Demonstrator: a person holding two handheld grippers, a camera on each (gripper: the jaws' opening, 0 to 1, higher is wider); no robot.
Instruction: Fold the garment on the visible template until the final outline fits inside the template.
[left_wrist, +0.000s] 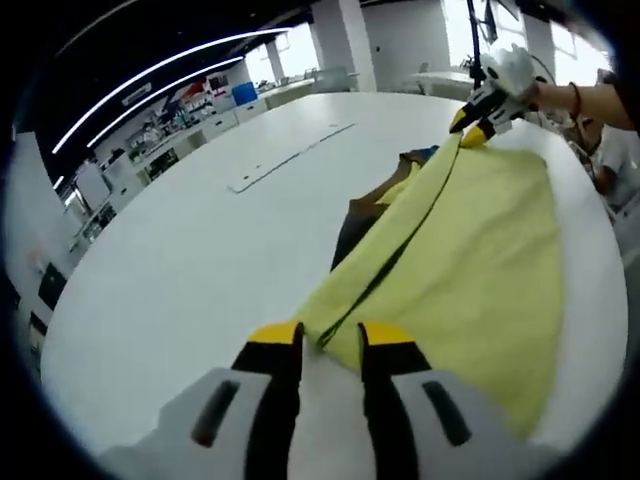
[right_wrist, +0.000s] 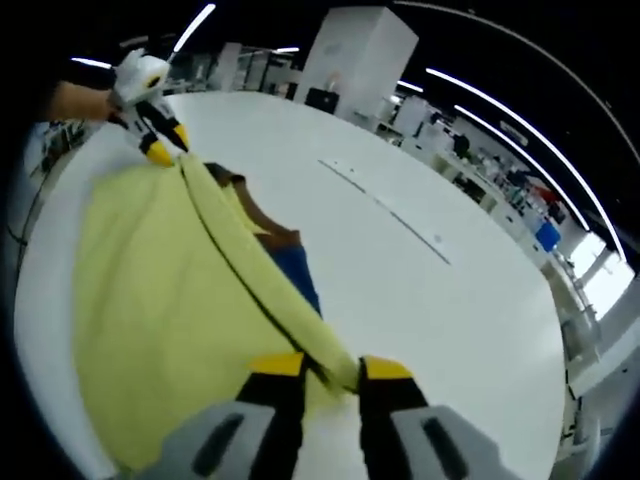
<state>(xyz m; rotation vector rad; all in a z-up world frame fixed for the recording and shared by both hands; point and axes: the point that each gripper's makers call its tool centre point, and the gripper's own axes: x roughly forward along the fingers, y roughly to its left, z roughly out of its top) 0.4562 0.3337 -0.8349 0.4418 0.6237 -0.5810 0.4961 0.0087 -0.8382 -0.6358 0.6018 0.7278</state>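
2 tools (left_wrist: 330, 335) (right_wrist: 330, 368) pinching soft yellow garment (left_wrist: 480, 260), taut folded edge, white table (left_wrist: 180, 260)

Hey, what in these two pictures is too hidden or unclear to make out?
- Template: the lifted yellow fabric garment covers the white table beneath it in both views.
- Dark brown and blue cloth: mostly under the garment, so its shape is unknown.
- Garment's lower edge: cut off behind the left gripper and right gripper.
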